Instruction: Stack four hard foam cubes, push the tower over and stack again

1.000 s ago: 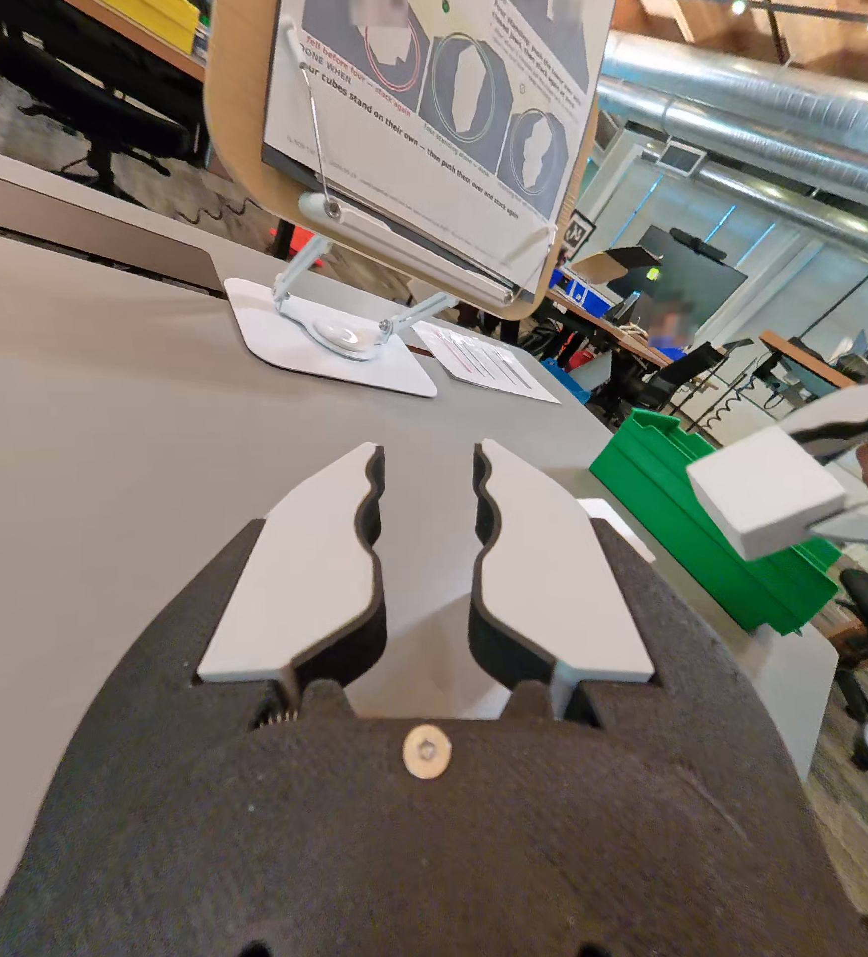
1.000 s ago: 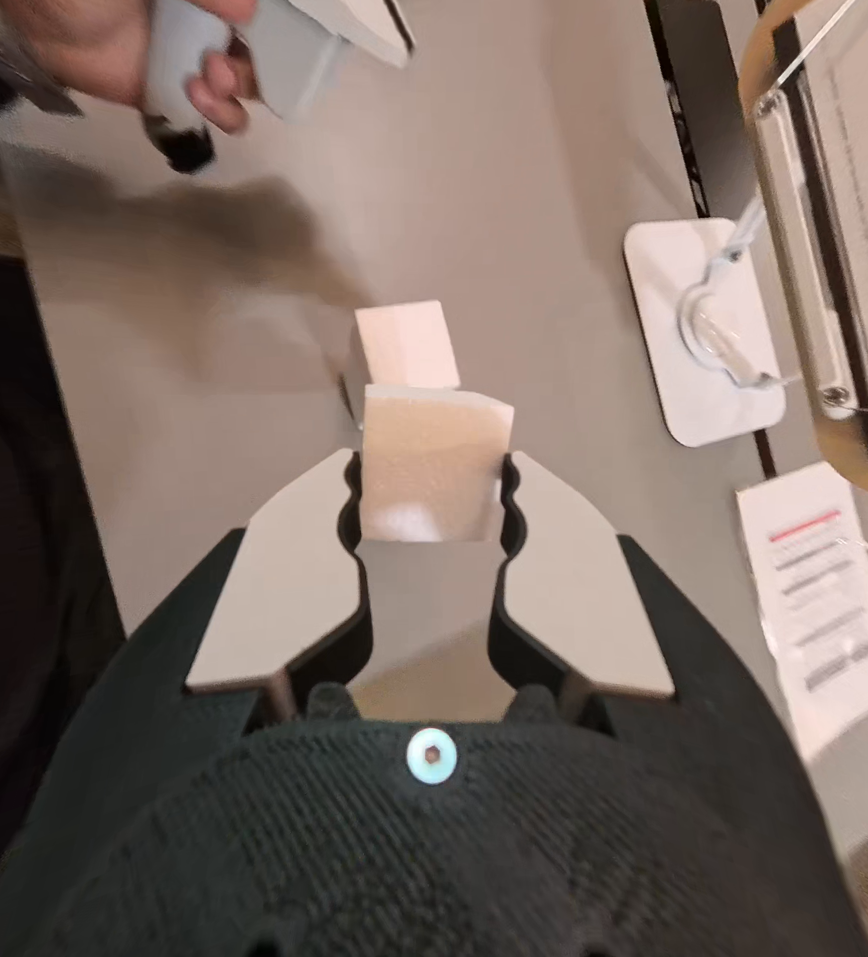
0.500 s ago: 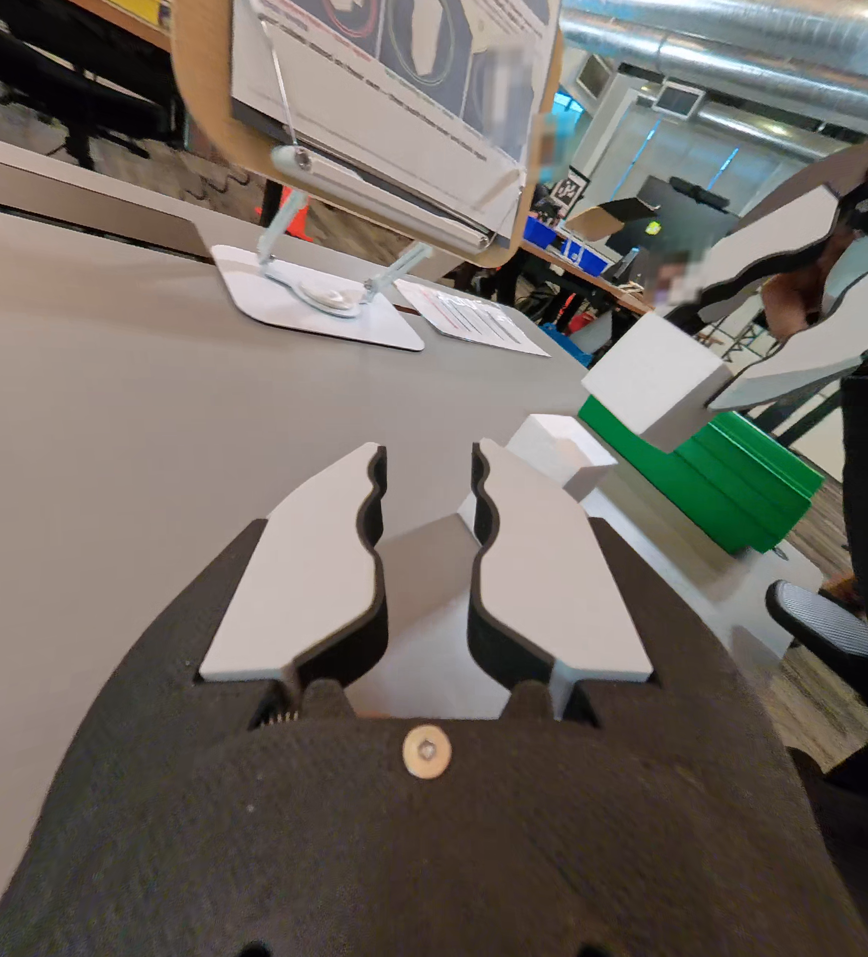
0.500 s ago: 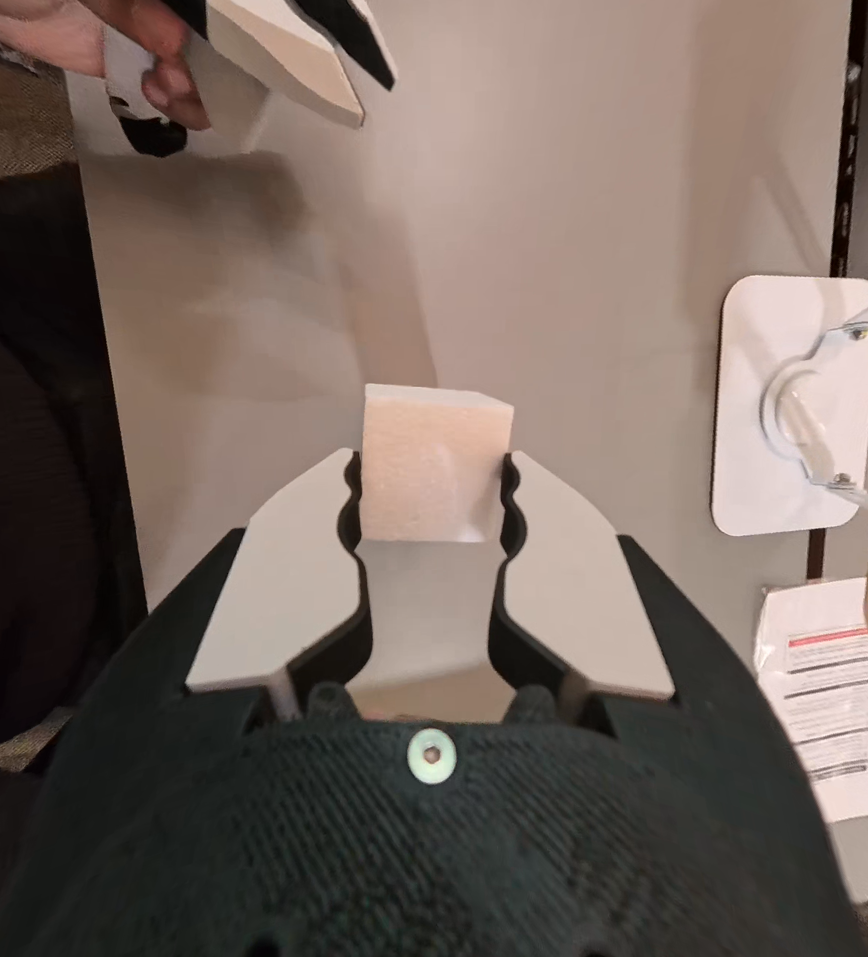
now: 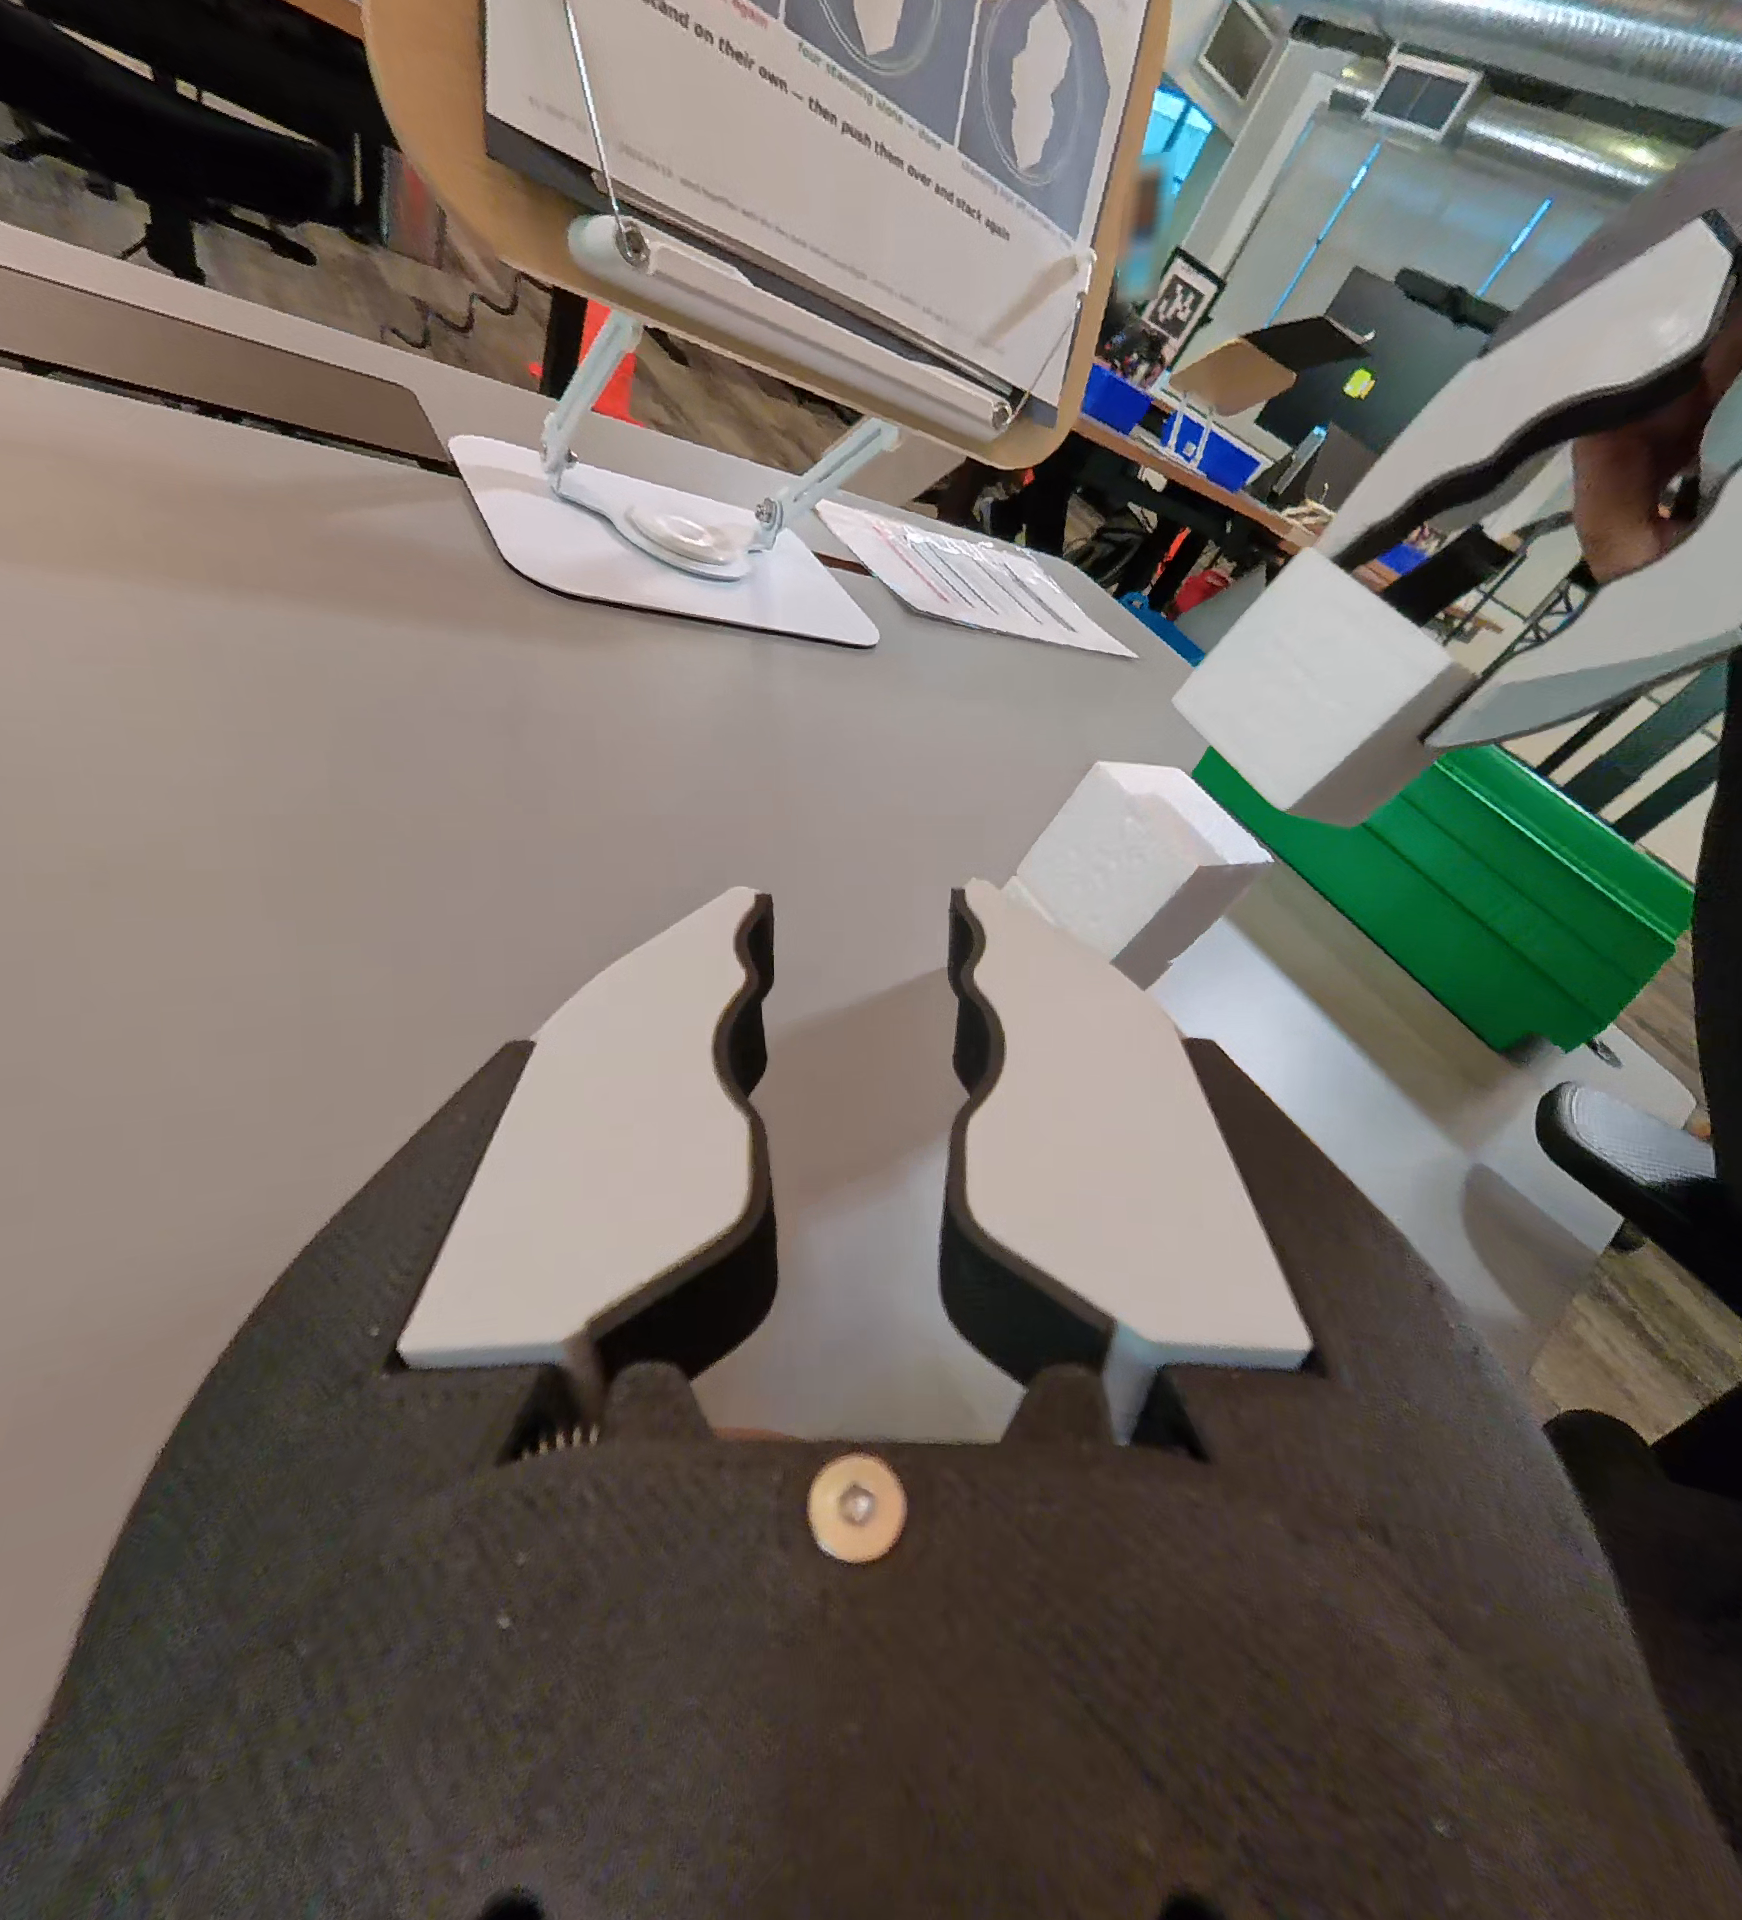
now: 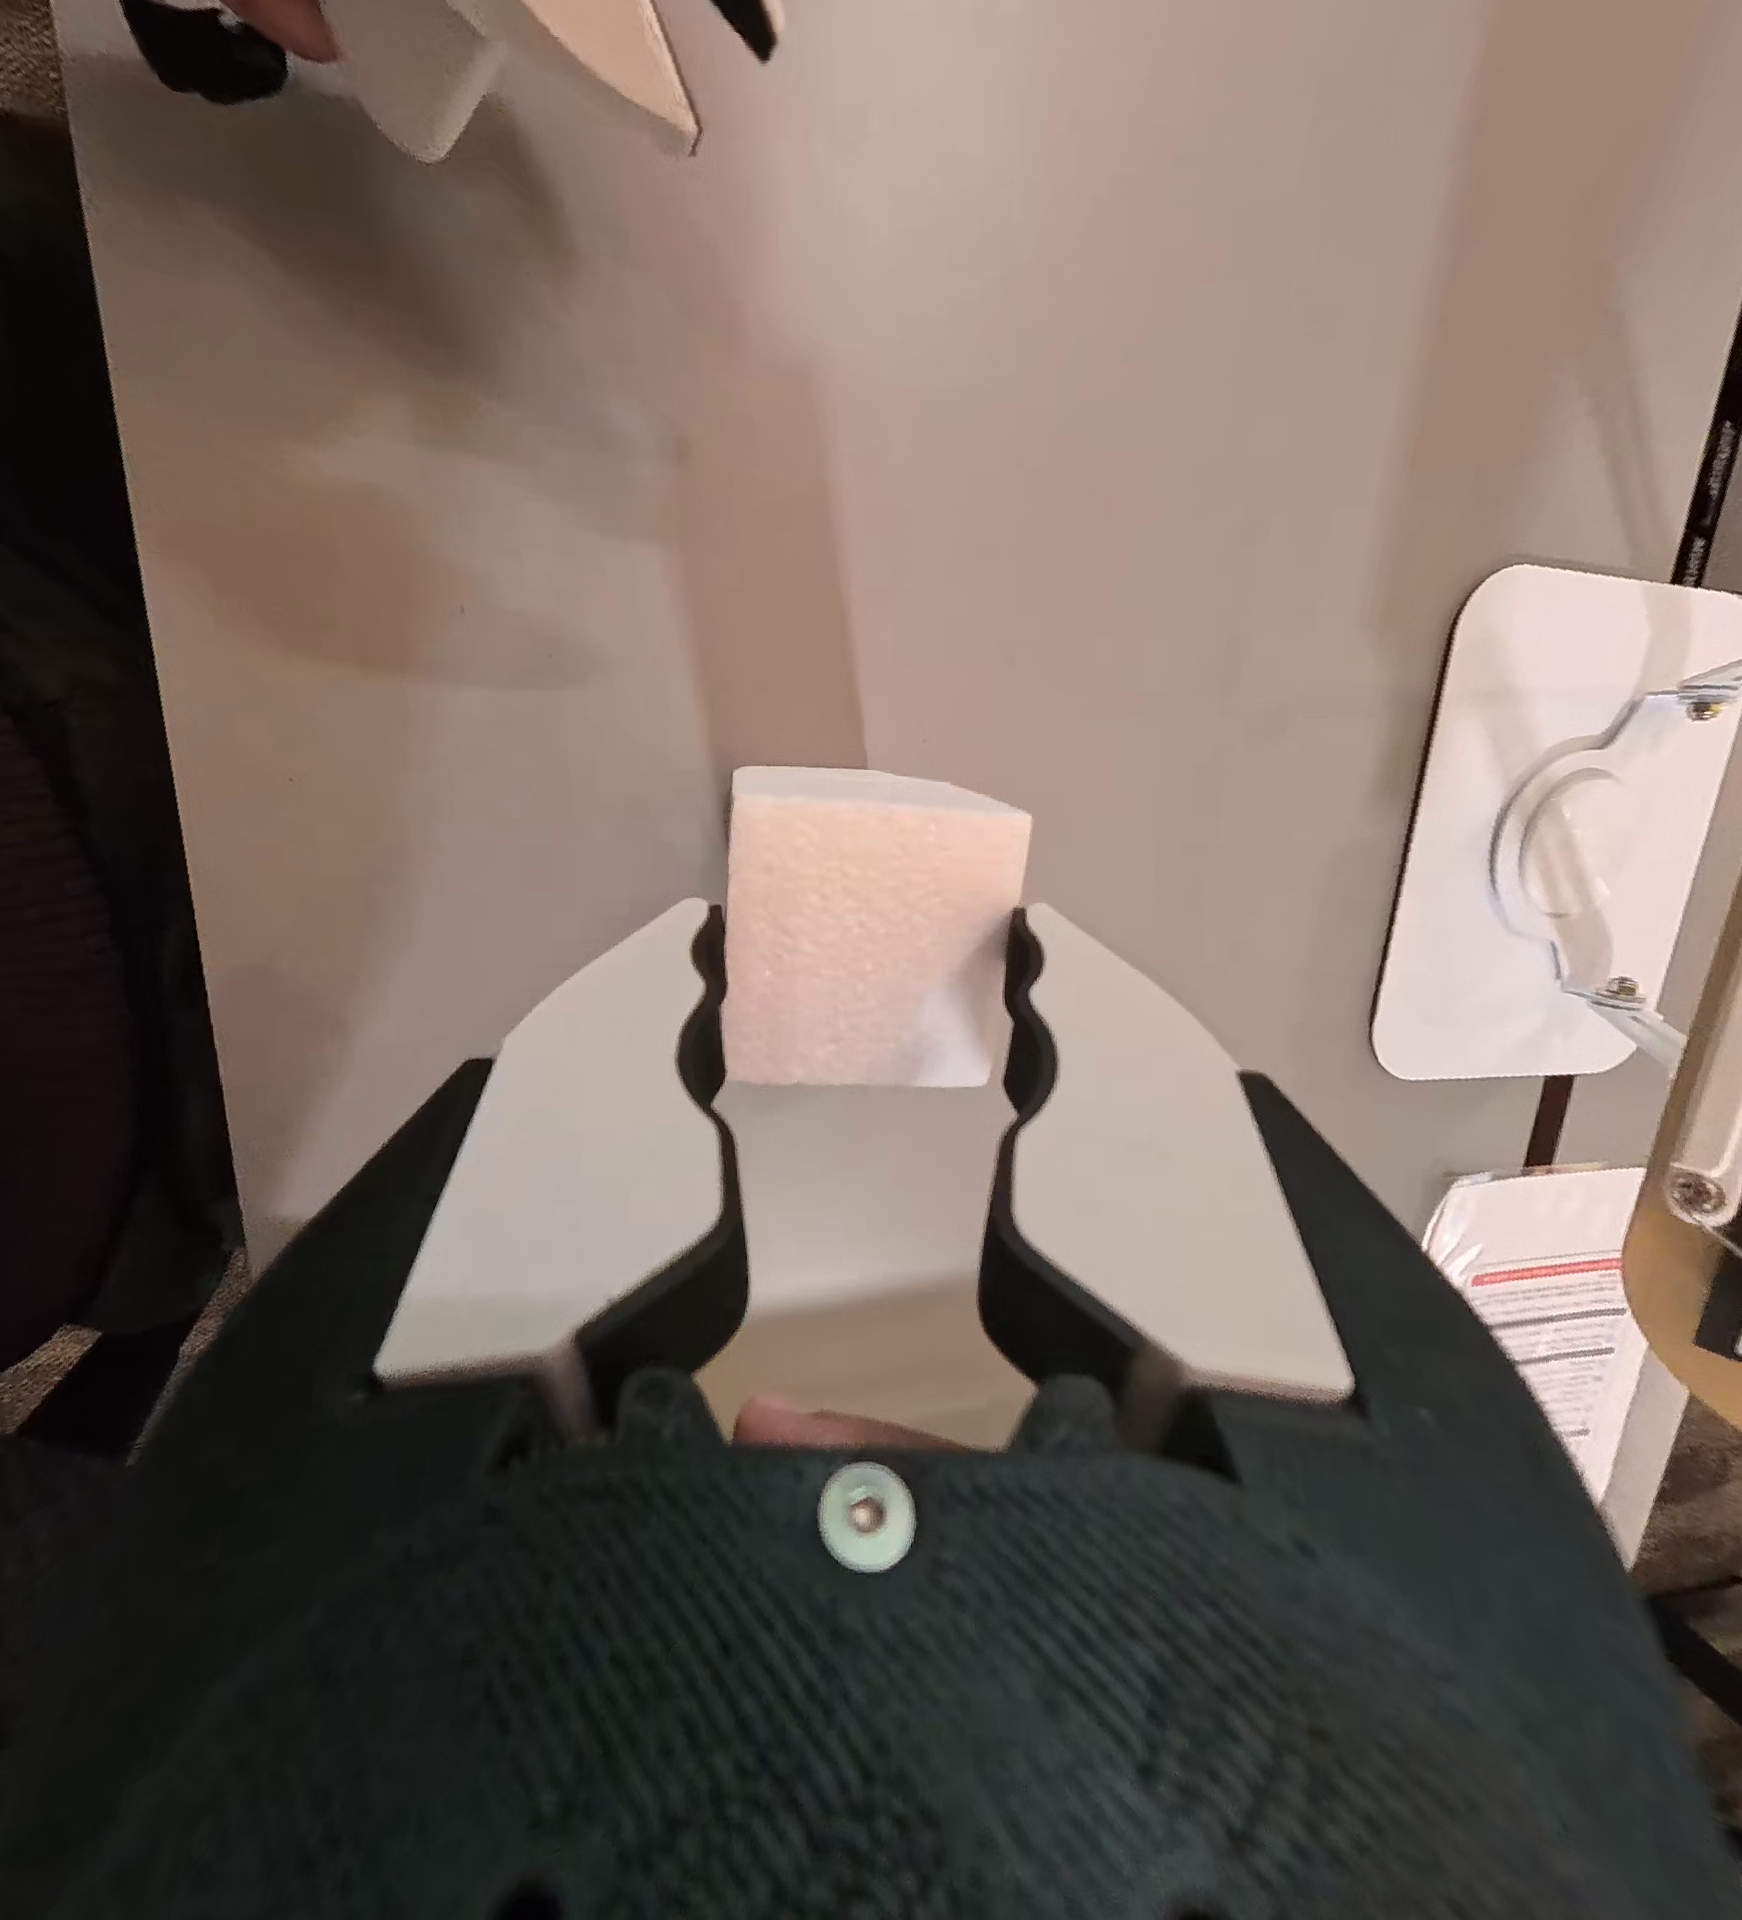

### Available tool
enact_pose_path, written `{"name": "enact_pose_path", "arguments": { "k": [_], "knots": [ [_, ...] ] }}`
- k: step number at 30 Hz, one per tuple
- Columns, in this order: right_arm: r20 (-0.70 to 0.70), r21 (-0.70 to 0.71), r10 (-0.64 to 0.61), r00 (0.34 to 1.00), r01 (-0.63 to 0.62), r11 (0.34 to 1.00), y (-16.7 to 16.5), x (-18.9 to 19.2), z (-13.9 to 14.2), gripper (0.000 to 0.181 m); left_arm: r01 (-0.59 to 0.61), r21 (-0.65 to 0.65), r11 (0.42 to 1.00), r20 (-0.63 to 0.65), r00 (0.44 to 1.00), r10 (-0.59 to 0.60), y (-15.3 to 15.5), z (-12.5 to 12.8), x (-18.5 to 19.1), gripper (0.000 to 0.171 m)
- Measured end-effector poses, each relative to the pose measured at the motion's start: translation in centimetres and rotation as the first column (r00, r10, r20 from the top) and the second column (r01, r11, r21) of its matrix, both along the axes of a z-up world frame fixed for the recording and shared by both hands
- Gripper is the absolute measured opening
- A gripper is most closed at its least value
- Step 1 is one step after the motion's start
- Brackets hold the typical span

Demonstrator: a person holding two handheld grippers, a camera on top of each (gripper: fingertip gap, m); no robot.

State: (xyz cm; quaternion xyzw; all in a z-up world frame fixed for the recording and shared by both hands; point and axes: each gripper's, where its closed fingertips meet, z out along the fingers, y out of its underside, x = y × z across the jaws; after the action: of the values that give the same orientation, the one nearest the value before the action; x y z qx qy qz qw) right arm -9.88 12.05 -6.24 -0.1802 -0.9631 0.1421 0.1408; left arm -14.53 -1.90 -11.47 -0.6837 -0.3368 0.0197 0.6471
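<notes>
My right gripper (image 6: 862, 925) is shut on a white foam cube (image 6: 867, 935) and holds it above the grey table (image 6: 1158, 416). In the left wrist view this held cube (image 5: 1303, 675) hangs in the right gripper (image 5: 1376, 655), just above and to the right of a second white cube (image 5: 1127, 862) standing on the table (image 5: 327, 779). That second cube is hidden in the right wrist view. My left gripper (image 5: 856, 925) is open and empty, low over the table, left of the standing cube. It also shows at the top left of the right wrist view (image 6: 701, 83).
A document stand with a white base (image 5: 680, 561) and a paper sheet (image 5: 981, 592) are at the back of the table. A green bin (image 5: 1469, 914) sits past the table's right edge, with an office chair (image 5: 1625, 1153) beside it. Across from one pair of fingers to the other is roughly 15 cm.
My right gripper has carried its cube inward from the right until it is just above the standing cube. My left gripper has stayed open and shifted slightly.
</notes>
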Motion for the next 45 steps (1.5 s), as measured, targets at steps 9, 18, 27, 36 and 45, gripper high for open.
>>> {"name": "enact_pose_path", "arguments": {
  "k": [9,18,27,36,45],
  "knots": [
    [0.025,0.043,0.062,0.998,-0.063,0.997,-0.3,-0.5,-1.0,0.053,0.016,-0.007,1.0,0.003,1.0,-0.016,0.4,-0.1,0.0,0.033],
    [0.043,0.053,0.049,0.998,-0.051,0.997,0.1,-0.5,-1.4,0.053,0.033,-0.014,0.999,0.003,0.999,-0.033,0.6,-0.2,0.2,0.034],
    [0.052,0.058,0.045,0.998,-0.048,0.997,0.3,-0.7,-1.7,0.053,0.034,-0.01,0.999,0.01,0.999,-0.034,0.6,-0.2,0.2,0.034],
    [0.056,0.071,0.05,0.997,-0.054,0.996,0.2,-0.7,-2.1,0.053,0.041,-0.028,0.999,0.002,0.999,-0.041,0.7,-0.3,0.4,0.035],
    [0.058,0.076,0.053,0.997,-0.057,0.995,0.2,-0.9,-2.3,0.053,0.041,-0.028,0.999,0.005,0.999,-0.041,0.7,-0.4,0.4,0.035]
  ]
}}
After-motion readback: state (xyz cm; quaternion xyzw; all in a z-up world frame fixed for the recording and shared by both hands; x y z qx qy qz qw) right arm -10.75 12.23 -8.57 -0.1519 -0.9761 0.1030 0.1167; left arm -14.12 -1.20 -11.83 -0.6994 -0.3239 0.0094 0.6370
